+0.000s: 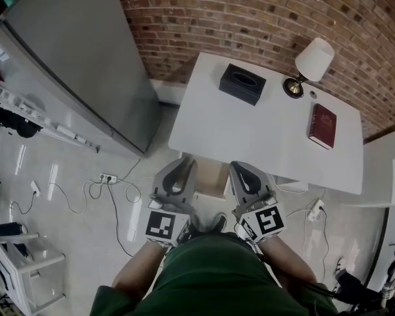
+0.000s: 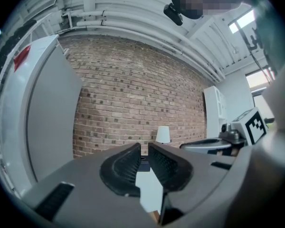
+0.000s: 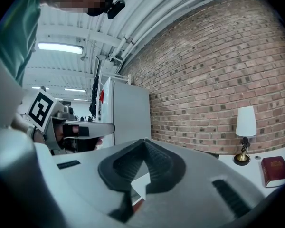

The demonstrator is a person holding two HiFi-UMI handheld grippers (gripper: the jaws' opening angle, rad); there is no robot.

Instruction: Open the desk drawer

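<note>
Broadly, the white desk (image 1: 217,130) stands against a brick wall (image 1: 263,18) and serves as the reference. On its top, towards the wall, sit a black tissue box (image 1: 242,83), a lamp (image 1: 313,64) and a red book (image 1: 322,126).

Under the desk's near edge, a tan-lined box with a white front (image 1: 210,176) juts out. It appears to be the drawer, but the desk top hides most of it and its handle cannot be made out.

The left tongs (image 1: 183,164) hover at the desk's near edge beside that box. Their pads stand a narrow slit apart, with nothing between them.

The right tongs (image 1: 240,166) hover on the box's other side. Their tips are pressed together and hold nothing.

Neither touches the drawer. The person's body cuts off both forearms.
</note>
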